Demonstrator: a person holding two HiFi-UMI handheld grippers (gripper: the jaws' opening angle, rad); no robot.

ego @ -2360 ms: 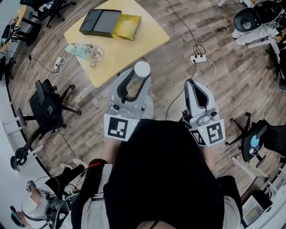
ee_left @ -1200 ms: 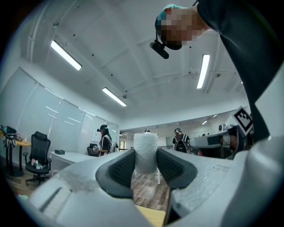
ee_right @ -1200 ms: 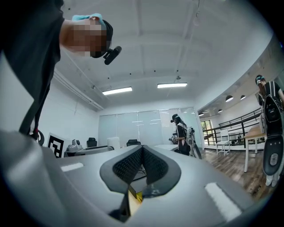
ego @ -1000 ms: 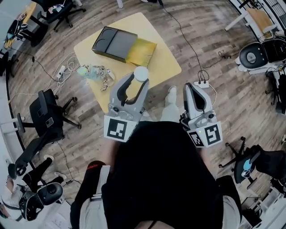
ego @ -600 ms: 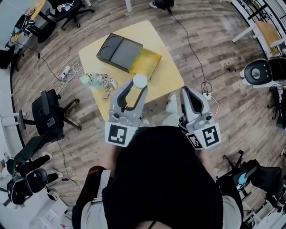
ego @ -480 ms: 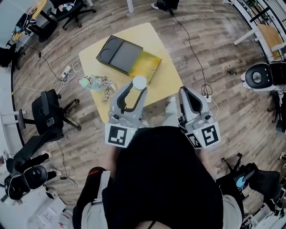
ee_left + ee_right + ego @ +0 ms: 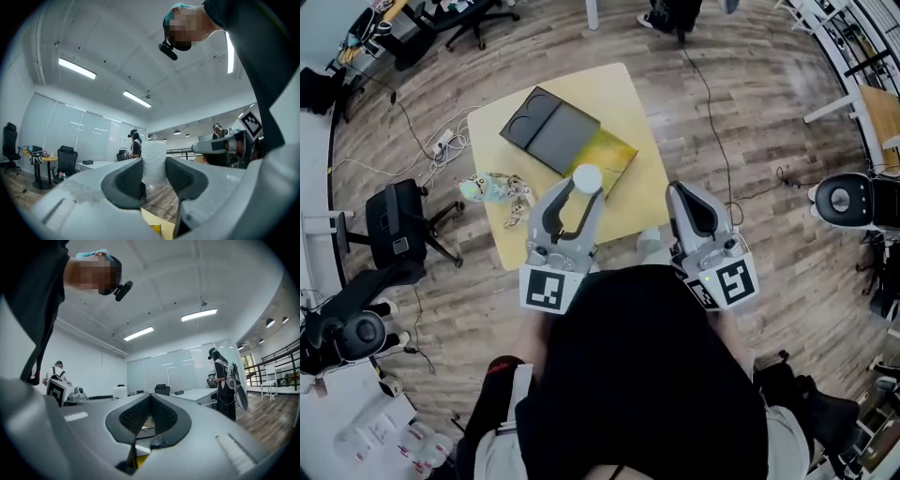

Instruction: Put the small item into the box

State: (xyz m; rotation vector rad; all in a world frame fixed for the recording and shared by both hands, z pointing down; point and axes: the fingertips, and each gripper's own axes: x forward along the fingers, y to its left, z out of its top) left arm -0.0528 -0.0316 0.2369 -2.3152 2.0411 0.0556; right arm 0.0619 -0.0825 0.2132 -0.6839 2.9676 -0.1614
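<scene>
Wooden flooring (image 7: 750,122) surrounds a yellow table (image 7: 623,98) bearing a dark box (image 7: 548,129). Clamped in the left gripper (image 7: 585,187), a white cylinder (image 7: 153,161), base hidden. Fingers of the right gripper (image 7: 682,190) meet, empty.

Pale yellow table (image 7: 619,94) on a brown wood-grain floor (image 7: 741,112)

On the table, the box (image 7: 548,129) is matte black with a glossy golden-yellow section (image 7: 605,155); at the table's left edge, a pale turquoise bundle (image 7: 483,187). The small item (image 7: 587,178) is white. The left gripper (image 7: 153,171) and right gripper (image 7: 150,404) are light grey, with black pads and black-and-white checked marker cubes (image 7: 546,289).
</scene>
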